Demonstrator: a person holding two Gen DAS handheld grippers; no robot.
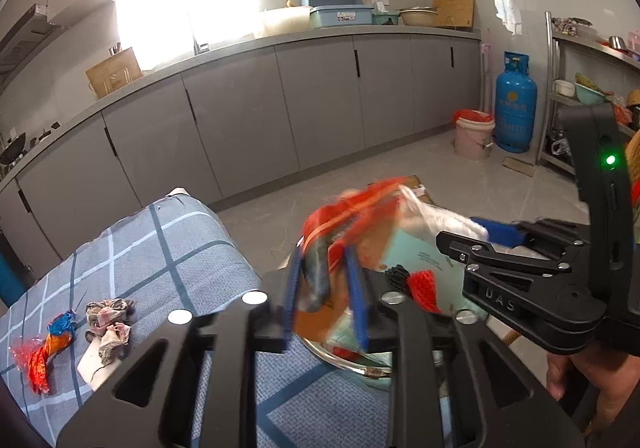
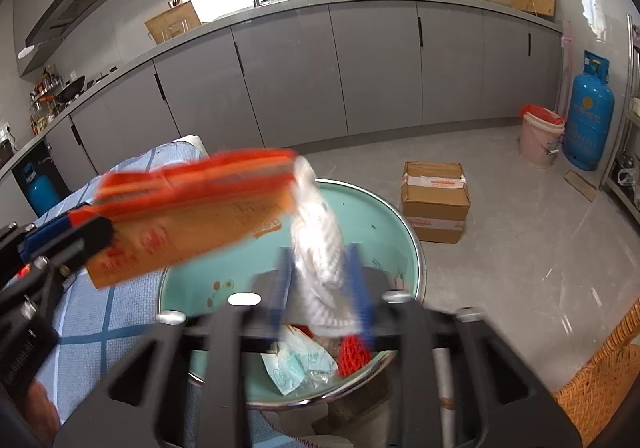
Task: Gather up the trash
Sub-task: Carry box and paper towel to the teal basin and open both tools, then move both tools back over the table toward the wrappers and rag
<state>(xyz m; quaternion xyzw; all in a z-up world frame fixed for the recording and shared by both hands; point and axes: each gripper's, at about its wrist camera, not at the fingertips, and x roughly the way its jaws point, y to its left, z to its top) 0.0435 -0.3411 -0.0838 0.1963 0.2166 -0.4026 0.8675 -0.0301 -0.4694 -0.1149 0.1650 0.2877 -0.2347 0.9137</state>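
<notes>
My left gripper [image 1: 326, 296] is shut on an orange-red snack wrapper [image 1: 348, 216], held over a teal basin [image 2: 360, 208]. The wrapper shows blurred in the right wrist view [image 2: 192, 212], with the left gripper [image 2: 60, 232] at its left end. My right gripper [image 2: 322, 296] is shut on a white crumpled bag [image 2: 320, 244] over the basin; it also shows in the left wrist view [image 1: 492, 232]. The basin holds a red net [image 2: 354, 354] and a plastic packet [image 2: 296, 368]. On the checked cloth [image 1: 160, 248] lie a red-blue wrapper [image 1: 48, 348] and crumpled paper [image 1: 108, 324].
A cardboard box [image 2: 434, 200] stands on the floor behind the basin. A pink bucket [image 2: 540, 140] and a blue gas cylinder [image 2: 590, 112] stand at the far right. A wicker basket [image 2: 600, 380] is at the lower right. Grey cabinets line the back.
</notes>
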